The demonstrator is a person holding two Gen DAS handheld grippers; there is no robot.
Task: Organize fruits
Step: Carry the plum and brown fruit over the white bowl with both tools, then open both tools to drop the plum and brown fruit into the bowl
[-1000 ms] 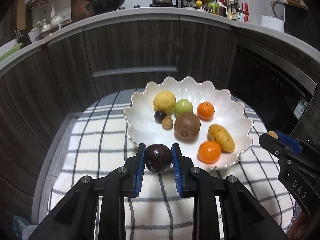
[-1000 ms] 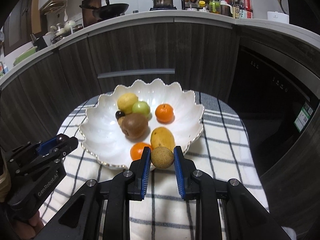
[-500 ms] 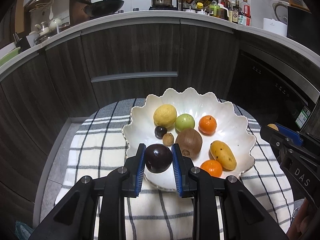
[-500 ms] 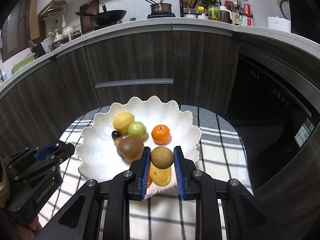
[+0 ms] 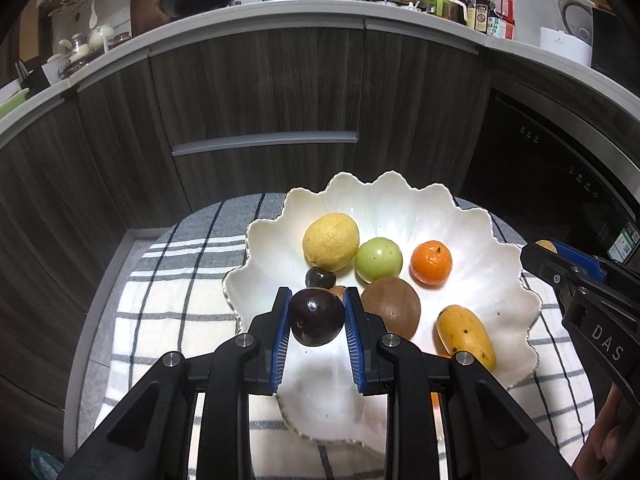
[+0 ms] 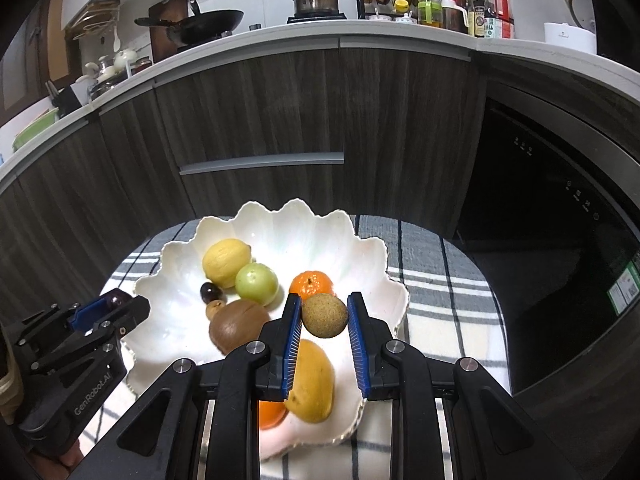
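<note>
1. Both tongs are loaded: my left gripper [image 5: 316,316] is clamped on a dark purple fruit [image 5: 317,317], and my right gripper [image 6: 324,316] is clamped on a rough tan round fruit [image 6: 324,315].
2. Each fruit hangs over the white scalloped bowl [image 5: 472,216], which sits on a checked cloth [image 5: 168,304]. The purple one is over the bowl's near-left part, just short of a small dark fruit [image 5: 320,279]; the tan one is over the near-right part, in front of a tangerine [image 6: 313,285].
3. Already in the bowl are a lemon [image 5: 330,241], a green fruit [image 5: 378,260], a kiwi [image 5: 391,307] and a mango [image 5: 464,336].
4. Handling, as I judge it: the purple fruit looks smooth and glossy, so likely slippery; I hold it across its widest middle. The tan one looks grainy, light and fairly firm, and should grip easily.
5. Both are round and may roll against the neighbours, so I would let go low, over a bare patch of bowl.
</note>
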